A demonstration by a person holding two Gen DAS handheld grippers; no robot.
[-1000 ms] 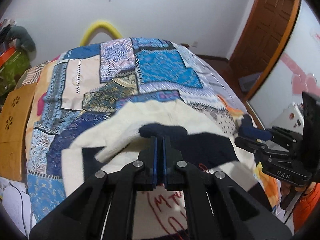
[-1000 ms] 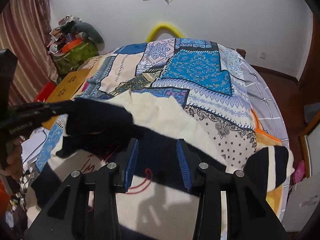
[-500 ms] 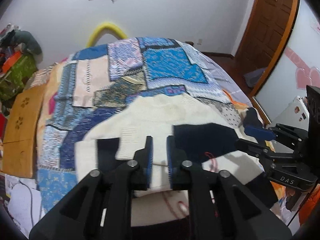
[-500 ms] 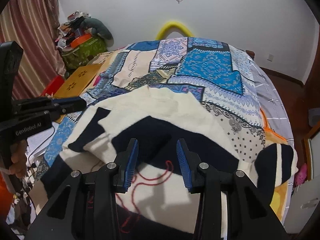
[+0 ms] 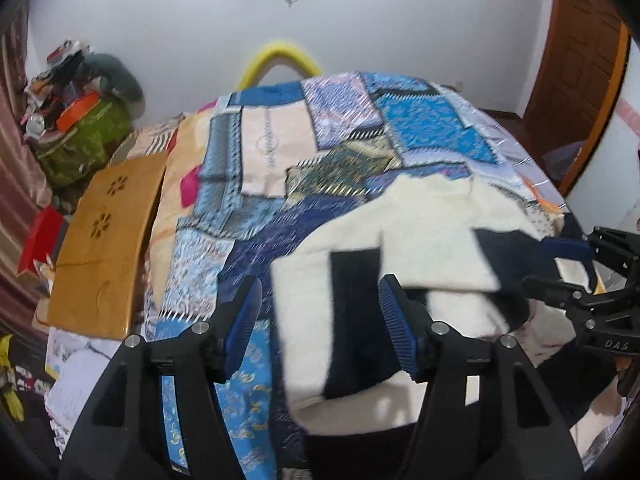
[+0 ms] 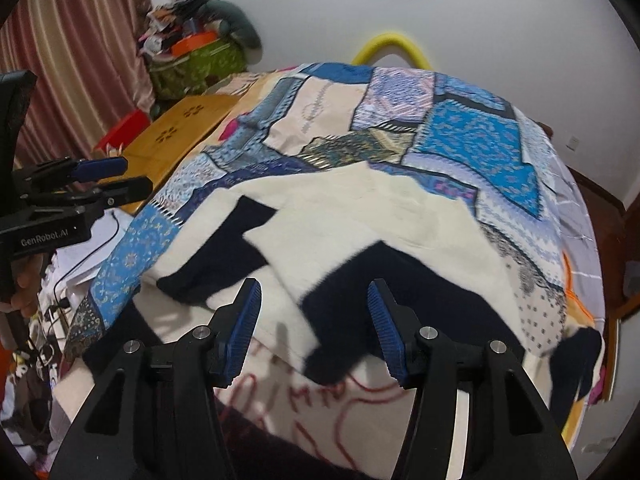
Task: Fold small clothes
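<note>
Both grippers, left (image 5: pixel 320 320) and right (image 6: pixel 314 326), now gape wide and empty; the released sleeve (image 6: pixel 224 264) lies across the sweater (image 6: pixel 360 216), folded.

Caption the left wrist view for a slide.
Open left gripper above a cream-and-navy sweater on a patchwork quilt.

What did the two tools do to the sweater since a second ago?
The left tool was shut on the sweater's sleeve, carried it across onto the body, then opened wide and let go. The sleeve now lies folded on top. The right tool opened wider, holding nothing. The patchwork quilt stayed put.
</note>
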